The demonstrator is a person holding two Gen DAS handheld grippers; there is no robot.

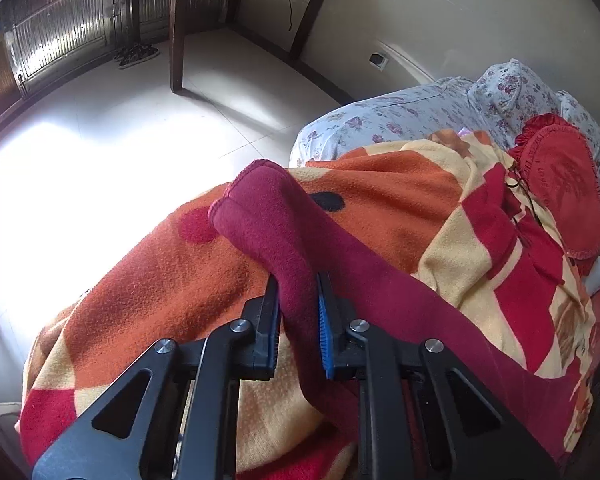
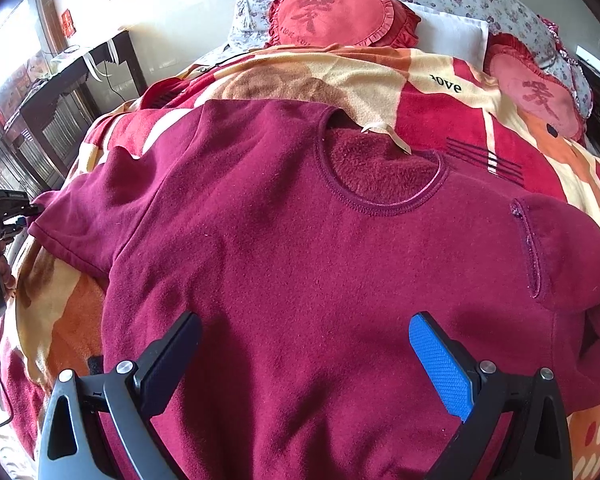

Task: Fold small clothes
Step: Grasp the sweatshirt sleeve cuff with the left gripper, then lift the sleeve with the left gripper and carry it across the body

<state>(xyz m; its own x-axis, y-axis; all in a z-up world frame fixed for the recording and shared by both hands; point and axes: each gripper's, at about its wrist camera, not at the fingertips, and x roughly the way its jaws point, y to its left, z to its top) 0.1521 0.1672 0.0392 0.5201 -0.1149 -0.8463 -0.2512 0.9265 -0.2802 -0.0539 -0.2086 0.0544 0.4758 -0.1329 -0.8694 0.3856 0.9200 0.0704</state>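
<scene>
Left tool (image 1: 298, 300) pinching maroon sweater's sleeve (image 1: 268, 216); right tool (image 2: 306, 344) spread above sweater body (image 2: 300, 240).

Maroon fleece sweatshirt (image 2: 300, 260) looking soft and matt, blanket (image 1: 160, 280) showing fuzzy pile, fingers (image 2: 440, 356) wearing ribbed blue rubber on matt black plastic, floor (image 1: 100, 160) gleaming glossy.

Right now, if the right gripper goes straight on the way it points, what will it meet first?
Most likely the maroon sweater. The right gripper is open and points down at the sweater's chest area, with nothing between them; depth is hard to judge.
</scene>
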